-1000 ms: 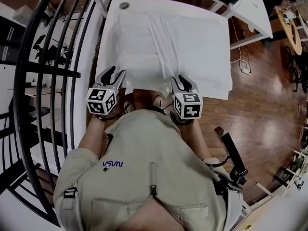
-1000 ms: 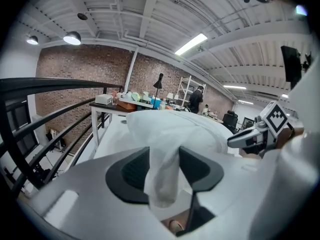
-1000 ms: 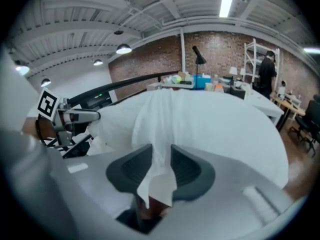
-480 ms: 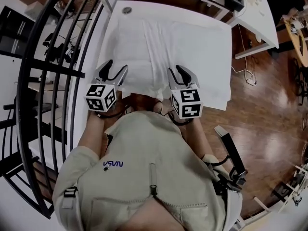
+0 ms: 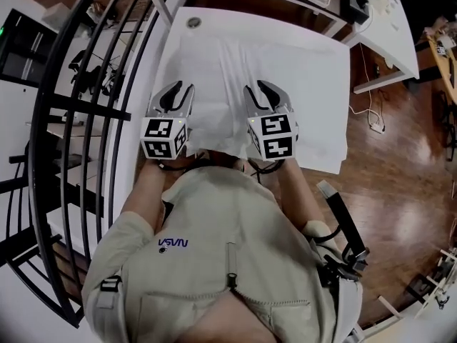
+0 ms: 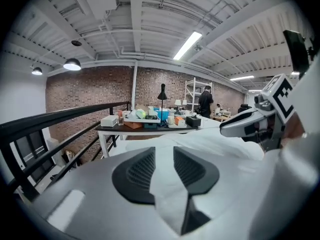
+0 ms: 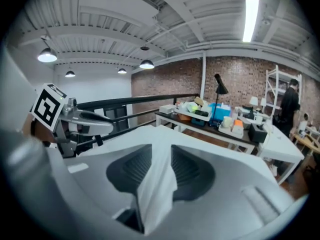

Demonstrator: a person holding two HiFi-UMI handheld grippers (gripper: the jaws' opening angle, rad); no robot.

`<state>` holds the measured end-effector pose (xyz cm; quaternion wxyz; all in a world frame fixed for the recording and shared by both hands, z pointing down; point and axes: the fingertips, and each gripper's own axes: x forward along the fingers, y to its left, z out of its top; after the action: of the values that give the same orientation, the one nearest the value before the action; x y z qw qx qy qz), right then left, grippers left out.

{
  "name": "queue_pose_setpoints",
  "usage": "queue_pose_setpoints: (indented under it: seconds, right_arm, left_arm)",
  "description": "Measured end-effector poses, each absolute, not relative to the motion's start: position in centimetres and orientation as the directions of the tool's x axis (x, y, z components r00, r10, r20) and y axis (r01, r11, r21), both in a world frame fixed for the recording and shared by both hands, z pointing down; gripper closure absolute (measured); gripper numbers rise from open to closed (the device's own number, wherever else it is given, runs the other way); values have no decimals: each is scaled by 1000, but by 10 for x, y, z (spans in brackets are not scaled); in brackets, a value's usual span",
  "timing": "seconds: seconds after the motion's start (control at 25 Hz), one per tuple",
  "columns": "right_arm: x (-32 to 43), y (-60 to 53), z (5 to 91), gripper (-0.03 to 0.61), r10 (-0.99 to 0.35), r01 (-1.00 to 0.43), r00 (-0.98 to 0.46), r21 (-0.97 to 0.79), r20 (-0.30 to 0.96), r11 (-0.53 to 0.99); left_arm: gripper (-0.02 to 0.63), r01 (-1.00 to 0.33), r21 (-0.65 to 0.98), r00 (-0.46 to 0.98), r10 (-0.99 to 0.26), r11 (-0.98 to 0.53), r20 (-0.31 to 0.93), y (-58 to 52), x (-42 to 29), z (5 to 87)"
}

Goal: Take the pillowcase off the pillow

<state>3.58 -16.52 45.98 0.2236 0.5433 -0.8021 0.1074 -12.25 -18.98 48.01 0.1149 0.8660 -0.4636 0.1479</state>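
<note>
Brick wall [image 6: 90, 94] and a black railing [image 5: 86, 106] are seen around the spot, with wood floor [image 5: 400, 170] off to the right. A cluttered desk [image 6: 155, 126] is parked at the far end. A white table [image 5: 335, 141] is set in the middle, and the pillow [image 5: 214, 63] is laid flat on it, wrapped all over in the white pillowcase [image 5: 285, 84]. The near hem of that case is bunched up at the table's front edge, where it's gripped at two spots. The right gripper [image 5: 260, 91] is clamped on a fold of the fabric, which is pinched between its pads [image 7: 135, 171]. The left gripper [image 5: 177, 91] is set just beside it to the left. Its jaws have just been closing, and a strip of the case is caught between them too.
</note>
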Motion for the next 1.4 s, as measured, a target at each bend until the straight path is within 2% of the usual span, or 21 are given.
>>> queue_pose_setpoints:
  seconds: [0.04,0.12,0.24,0.32,0.44,0.48,0.56,0.76,0.88,0.92,1.0,1.16,1.4]
  right_arm:
    - [32,-171,459,459,-824,-922,-299,75,481,379]
    - [24,-181,458,459,-823,-930,-275,80,497,360]
    - [24,-199,459,451,-821,-938,-214,123,529,323]
    - [28,-212,459,451,-820,-940,-168,161,548,300]
    - [33,-227,464,445,-808,-938,-129,193,575,286]
    - [34,-232,468,443,-802,-936,-123,201,584,289]
    - [34,-243,476,437,-786,-926,-121,215,606,309]
    - [26,-259,500,419,-705,-881,-154,227,692,415]
    - [20,-263,519,425,-654,-851,-160,233,740,472]
    - [20,-263,523,454,-651,-844,-149,248,745,476]
    - [27,-264,523,562,-665,-843,-116,281,738,459]
    - [60,-270,501,566,-730,-883,-59,306,681,357]
    - [156,-252,492,566,-773,-968,35,213,634,131]
  left_arm:
    - [497,-829,63,538,-763,-555,359,-196,-122,481]
    - [484,-800,73,575,-724,-596,381,-206,-118,486]
    - [314,-718,110,654,-613,-687,442,-219,-100,501]
    - [276,-677,121,683,-557,-726,472,-229,-85,511]
    - [265,-660,131,681,-515,-740,521,-240,-71,530]
    - [269,-652,136,678,-494,-745,545,-240,-66,536]
    - [315,-627,146,678,-444,-765,585,-235,-58,544]
    - [505,-606,81,669,-452,-792,590,-219,-49,546]
    - [591,-620,61,658,-476,-782,583,-206,-52,545]
    - [594,-623,53,659,-488,-780,572,-203,-54,542]
    - [597,-627,34,666,-513,-778,542,-199,-59,529]
    - [598,-659,45,683,-572,-751,455,-192,-74,505]
    - [598,-689,130,707,-622,-713,337,-175,-94,480]
